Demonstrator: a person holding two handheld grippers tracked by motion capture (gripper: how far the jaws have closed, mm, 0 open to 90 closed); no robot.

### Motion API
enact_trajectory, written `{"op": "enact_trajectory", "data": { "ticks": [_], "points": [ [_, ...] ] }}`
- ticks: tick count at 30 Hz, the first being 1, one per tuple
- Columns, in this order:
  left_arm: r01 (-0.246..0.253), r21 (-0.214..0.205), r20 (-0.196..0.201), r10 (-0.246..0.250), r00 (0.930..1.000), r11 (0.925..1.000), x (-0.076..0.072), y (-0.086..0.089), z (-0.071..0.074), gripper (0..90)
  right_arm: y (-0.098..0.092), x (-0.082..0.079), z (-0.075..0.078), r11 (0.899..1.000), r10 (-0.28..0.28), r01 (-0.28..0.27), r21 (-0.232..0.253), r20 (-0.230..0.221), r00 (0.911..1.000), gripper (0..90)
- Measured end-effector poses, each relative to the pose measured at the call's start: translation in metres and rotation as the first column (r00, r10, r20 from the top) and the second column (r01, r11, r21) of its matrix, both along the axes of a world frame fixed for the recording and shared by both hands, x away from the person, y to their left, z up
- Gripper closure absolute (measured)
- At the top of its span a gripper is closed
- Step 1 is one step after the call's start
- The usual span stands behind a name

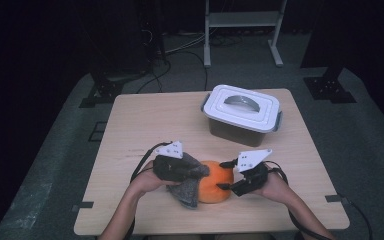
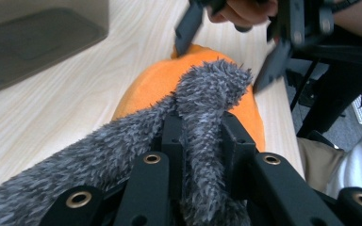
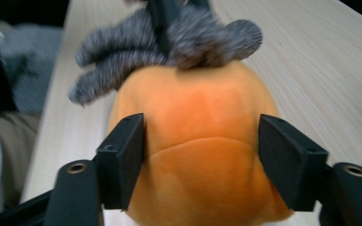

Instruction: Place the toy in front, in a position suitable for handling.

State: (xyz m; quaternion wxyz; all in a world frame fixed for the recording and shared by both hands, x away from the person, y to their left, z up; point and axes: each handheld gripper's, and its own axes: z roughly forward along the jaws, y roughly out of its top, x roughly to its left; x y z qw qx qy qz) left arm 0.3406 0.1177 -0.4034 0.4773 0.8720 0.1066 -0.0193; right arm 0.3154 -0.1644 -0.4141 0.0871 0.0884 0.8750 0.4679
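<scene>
Near the table's [image 1: 145, 115] six o'clock edge sits an orange plush toy [image 1: 215, 187] with grey fuzzy leaves [image 1: 187, 180] at its nine o'clock side. The left claw [image 1: 200, 172] is clamped tight on one fuzzy leaf, the fur squeezed between its jaws. The right claw [image 1: 223, 175] comes in from three o'clock, its jaws spread wide around the orange body; one pad seems to touch the plush, the other stands just off it. A lidded white box [image 1: 242, 112] stands towards one o'clock, well apart.
</scene>
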Motion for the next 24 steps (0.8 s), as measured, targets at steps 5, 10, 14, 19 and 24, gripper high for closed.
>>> {"op": "enact_trajectory", "data": {
  "ticks": [5, 10, 14, 19, 24],
  "points": [
    [0.013, 0.025, 0.008, -0.013, 0.9999, 0.9996, -0.007, 0.000, 0.001, 75.0, -0.001, 0.006, -0.001, 1.000, -0.014, 0.016, 0.024, -0.058, 0.9982, 29.1],
    [-0.002, 0.021, 0.011, 0.001, 0.9999, 0.9998, -0.008, 0.012, -0.002, 76.6, 0.002, 0.001, -0.006, 1.000, -0.005, 0.005, 0.019, -0.038, 0.9993, 38.6],
    [-0.043, 0.025, -0.009, 0.044, 0.9990, 0.9988, -0.006, 0.030, -0.010, 76.6, -0.001, -0.002, -0.007, 1.000, -0.007, 0.008, 0.028, -0.031, 0.9995, 38.7],
    [-0.078, -0.002, -0.030, 0.078, 0.9965, 0.9969, -0.003, 0.041, -0.011, 76.6, -0.001, -0.005, -0.008, 0.999, 0.008, -0.008, 0.032, 0.002, 1.0000, 38.9],
    [-0.060, -0.042, -0.015, 0.059, 0.9981, 0.9973, 0.000, 0.027, 0.001, 76.2, 0.002, -0.007, -0.008, 0.999, 0.035, -0.036, 0.031, 0.025, 0.9991, 38.9]
  ]
}}
